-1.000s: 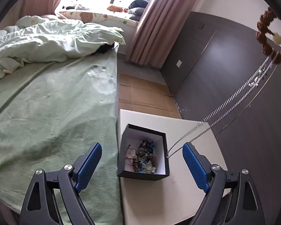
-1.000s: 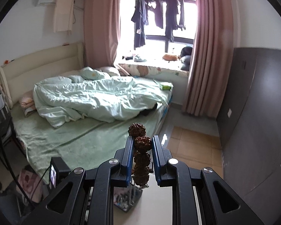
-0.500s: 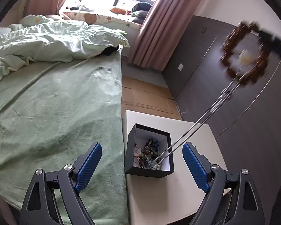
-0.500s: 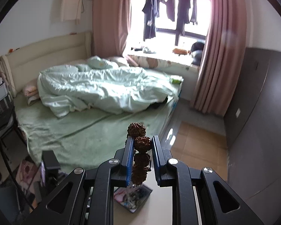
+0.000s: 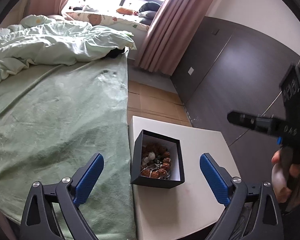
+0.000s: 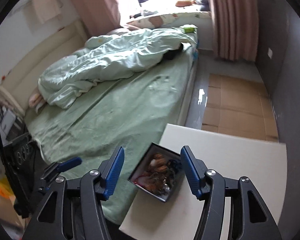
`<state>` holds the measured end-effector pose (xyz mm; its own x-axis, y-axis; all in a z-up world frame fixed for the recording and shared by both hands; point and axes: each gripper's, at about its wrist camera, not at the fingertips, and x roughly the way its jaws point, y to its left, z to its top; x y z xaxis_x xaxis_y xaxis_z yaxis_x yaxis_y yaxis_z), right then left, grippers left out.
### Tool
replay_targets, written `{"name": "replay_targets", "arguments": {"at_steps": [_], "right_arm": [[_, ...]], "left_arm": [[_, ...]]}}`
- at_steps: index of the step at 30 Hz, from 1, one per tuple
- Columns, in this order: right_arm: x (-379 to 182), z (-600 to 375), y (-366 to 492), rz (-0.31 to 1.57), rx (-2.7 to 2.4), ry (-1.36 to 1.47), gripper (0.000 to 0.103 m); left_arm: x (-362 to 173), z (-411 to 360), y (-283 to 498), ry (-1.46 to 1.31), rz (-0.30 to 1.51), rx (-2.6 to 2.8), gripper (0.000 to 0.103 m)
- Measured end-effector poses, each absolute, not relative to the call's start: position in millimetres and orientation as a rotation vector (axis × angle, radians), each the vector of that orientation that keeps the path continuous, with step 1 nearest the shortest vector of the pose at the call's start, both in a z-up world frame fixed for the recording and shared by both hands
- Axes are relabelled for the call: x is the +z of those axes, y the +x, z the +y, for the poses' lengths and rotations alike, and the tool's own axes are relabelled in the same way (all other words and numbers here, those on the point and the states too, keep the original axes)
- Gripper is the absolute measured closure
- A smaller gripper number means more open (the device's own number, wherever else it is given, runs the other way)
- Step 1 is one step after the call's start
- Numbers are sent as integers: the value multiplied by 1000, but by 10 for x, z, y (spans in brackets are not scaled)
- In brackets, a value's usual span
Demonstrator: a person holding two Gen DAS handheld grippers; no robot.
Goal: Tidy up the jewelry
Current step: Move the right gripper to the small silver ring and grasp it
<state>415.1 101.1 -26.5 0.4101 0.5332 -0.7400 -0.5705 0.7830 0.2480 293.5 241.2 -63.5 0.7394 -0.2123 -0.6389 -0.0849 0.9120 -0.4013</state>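
A black box with a white lining (image 5: 157, 181) stands on a white table (image 5: 200, 140) beside the bed. It also shows in the right wrist view (image 6: 166, 197). A brown bead bracelet (image 5: 159, 163) and a silver chain (image 5: 150, 167) lie inside it on other jewelry. The bracelet shows in the right wrist view too (image 6: 159, 163). My left gripper (image 5: 151, 180) is open and empty, its jaws standing either side of the box. My right gripper (image 6: 152, 170) is open and empty, above the box.
A bed with a green sheet (image 5: 56, 116) and a rumpled duvet (image 5: 50, 46) lies left of the table. A dark wardrobe wall (image 5: 240, 70) stands to the right. Cardboard (image 5: 150, 102) covers the floor beyond the table.
My right gripper opened and let go of the brown bead bracelet and chain; they now lie in the box. The right gripper tilted downward toward the table.
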Motion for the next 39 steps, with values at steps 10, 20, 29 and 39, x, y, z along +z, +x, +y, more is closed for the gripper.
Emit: {"name": "replay_targets", "arguments": {"at_steps": [10,20,29,39], "right_arm": [[-648,282,4259,970,605,46,43],[-954,-209,4441,998,560,42,43],[-1413,-383,4697,1071,528,14,52],[-1902,-314,5119,1223,482,10,76]], "left_arm": [[-639,2127,3063,-399,756,-108,5],[-706,1865,3251,-374,791,-115,5],[-816,1734,3460,-346,825,-110,5],[-1036,1718,3743,-356,890,-97,5]]}}
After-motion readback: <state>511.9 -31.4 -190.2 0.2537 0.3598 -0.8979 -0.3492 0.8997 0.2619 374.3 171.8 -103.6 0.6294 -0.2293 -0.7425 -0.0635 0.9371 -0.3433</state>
